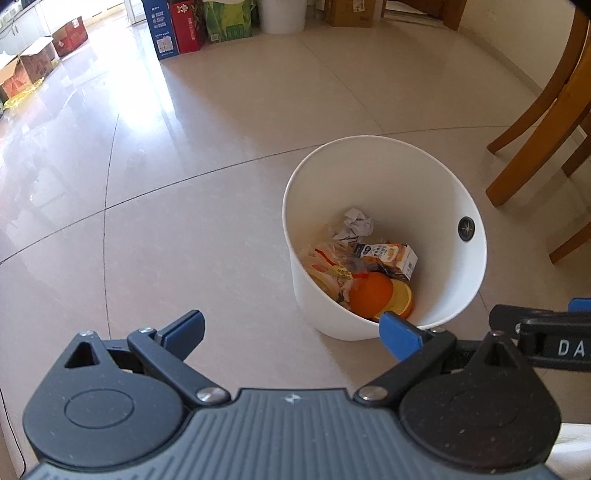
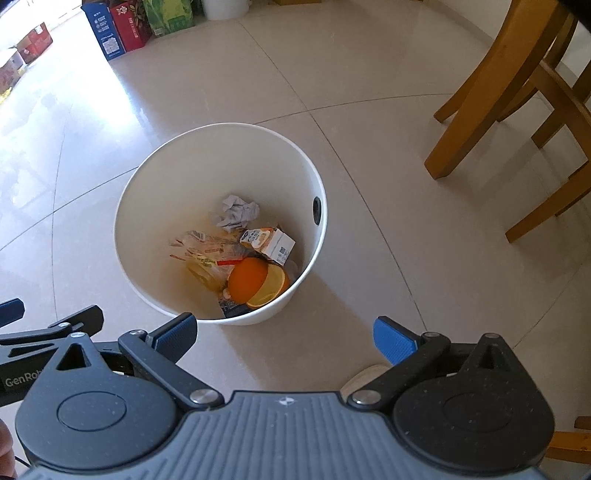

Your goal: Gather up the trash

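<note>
A white round bin [image 1: 454, 206] [image 2: 155, 184] stands on the tiled floor. Inside lie a crumpled paper ball [image 1: 352, 226] [image 2: 236, 212], a small drink carton [image 1: 397, 256] [image 2: 271, 242], a clear snack wrapper [image 1: 328, 267] [image 2: 201, 254] and orange halves [image 1: 373, 295] [image 2: 249, 282]. My left gripper [image 1: 293, 330] hovers above the floor just left of the bin, open and empty. My right gripper [image 2: 286, 338] hangs over the bin's near rim, open and empty too. Each gripper's edge shows in the other's view.
Wooden chair legs [image 1: 535, 140] [image 2: 480, 96] stand to the right of the bin. Cardboard boxes and coloured cartons [image 1: 177, 29] [image 2: 118, 33] line the far wall, with another white bin [image 1: 282, 14] among them. Glossy floor tiles stretch to the left.
</note>
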Motion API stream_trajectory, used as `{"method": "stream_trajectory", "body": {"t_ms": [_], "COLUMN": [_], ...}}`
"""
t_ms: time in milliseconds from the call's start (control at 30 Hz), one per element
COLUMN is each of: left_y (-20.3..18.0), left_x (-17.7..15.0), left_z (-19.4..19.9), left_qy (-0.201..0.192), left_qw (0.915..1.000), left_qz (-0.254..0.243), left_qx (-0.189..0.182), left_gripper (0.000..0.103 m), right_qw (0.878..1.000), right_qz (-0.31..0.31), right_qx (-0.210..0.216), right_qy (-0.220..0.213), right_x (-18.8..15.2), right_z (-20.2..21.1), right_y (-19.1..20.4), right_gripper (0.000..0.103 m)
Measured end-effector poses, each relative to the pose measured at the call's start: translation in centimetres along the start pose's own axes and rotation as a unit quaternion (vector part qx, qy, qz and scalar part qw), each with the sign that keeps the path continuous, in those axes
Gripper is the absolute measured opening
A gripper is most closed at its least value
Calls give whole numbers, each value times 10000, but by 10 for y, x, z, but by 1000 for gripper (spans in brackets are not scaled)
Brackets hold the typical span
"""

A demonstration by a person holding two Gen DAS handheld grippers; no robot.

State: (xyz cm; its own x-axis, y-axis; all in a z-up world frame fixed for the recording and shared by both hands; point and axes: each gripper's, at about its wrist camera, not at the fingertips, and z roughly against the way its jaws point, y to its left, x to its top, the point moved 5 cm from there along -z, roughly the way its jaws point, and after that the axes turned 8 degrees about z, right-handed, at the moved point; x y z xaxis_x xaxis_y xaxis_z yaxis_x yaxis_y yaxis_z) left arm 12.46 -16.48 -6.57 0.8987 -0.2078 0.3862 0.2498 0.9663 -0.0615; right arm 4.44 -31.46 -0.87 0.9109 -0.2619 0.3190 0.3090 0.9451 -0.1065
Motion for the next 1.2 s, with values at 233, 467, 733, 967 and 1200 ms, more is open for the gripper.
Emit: {"method": "stream_trajectory", "body": {"t_ms": [233,467,733,967,1200], "left_y": [-2,-4,-3,-5,-5], "left_x": [1,1,2,2,2], "left_z": [-4,-5,-4,-5,-5], "left_qy": [45,17,-17,-17,-16], "left_qw": [10000,9999,9999,9999,9999], "left_qz": [35,-20,-1,-14,-4], "left_qx": [0,127,148,135,124], "left_gripper": [100,100,100,100,100], "right_qw": [10000,10000,10000,9999,9998], "right_qz": [62,39,18,-3,-30], "right_qx": [-6,5,84,163,173], "right_qy": [19,-3,-9,-28,-35], "right_x": [-2,-2,-1,-1,-1], "right_z": [0,1,2,2,1], "right_y": [1,0,0,0,0], "right_gripper": [103,103,103,103,103]}}
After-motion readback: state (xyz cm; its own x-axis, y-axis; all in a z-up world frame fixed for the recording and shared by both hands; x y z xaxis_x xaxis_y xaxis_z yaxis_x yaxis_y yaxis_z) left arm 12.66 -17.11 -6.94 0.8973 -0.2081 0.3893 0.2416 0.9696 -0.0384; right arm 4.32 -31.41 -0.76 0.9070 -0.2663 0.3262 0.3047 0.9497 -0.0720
